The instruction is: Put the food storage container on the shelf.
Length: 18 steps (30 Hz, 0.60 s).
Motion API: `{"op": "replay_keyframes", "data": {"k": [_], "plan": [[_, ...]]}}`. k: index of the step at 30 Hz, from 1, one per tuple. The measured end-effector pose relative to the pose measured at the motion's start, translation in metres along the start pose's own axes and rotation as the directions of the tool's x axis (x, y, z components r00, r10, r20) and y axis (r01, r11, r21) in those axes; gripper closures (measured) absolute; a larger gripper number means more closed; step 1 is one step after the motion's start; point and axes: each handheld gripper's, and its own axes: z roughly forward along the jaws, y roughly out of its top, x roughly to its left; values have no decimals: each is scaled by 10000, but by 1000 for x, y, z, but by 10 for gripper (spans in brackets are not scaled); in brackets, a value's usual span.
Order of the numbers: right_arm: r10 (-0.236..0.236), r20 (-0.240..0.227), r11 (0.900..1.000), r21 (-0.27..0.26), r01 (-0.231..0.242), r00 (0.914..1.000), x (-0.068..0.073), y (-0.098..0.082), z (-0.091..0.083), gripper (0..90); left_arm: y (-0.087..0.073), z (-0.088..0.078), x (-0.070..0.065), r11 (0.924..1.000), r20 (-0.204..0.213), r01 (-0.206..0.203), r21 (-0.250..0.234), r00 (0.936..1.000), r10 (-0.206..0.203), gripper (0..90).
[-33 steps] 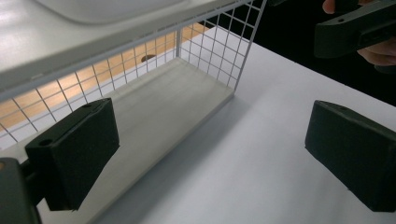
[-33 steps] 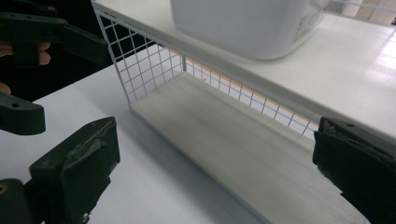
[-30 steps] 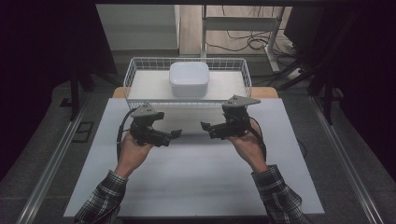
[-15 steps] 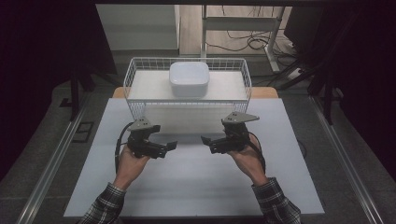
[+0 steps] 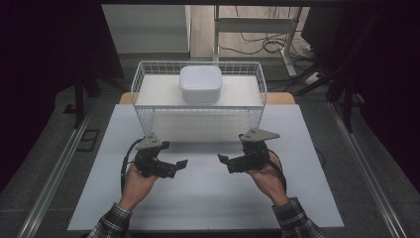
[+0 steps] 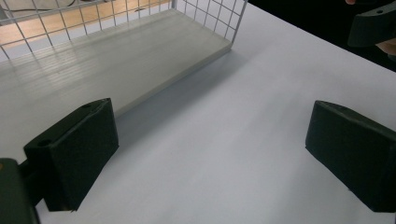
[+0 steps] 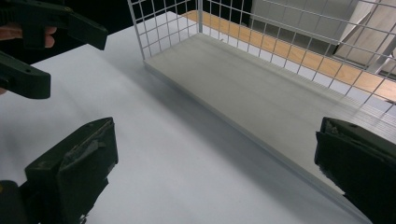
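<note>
Right now my left gripper [image 5: 181, 163] and right gripper [image 5: 222, 158] hang wide open and empty at lower centre, facing each other. Nothing's picked up. Farther up, the white bowl [image 5: 200, 83] sits upside down in the wire basket [image 5: 143, 111]; grasping it remains.
</note>
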Motion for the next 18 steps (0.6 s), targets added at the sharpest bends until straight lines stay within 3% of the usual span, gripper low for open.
{"op": "replay_keyframes", "data": {"k": [18], "plan": [[-140,15,9999,94,139,9999,14,-13,-14,0,-23,-14,-11,9999,-187,16,128,9998,-14,32]]}}
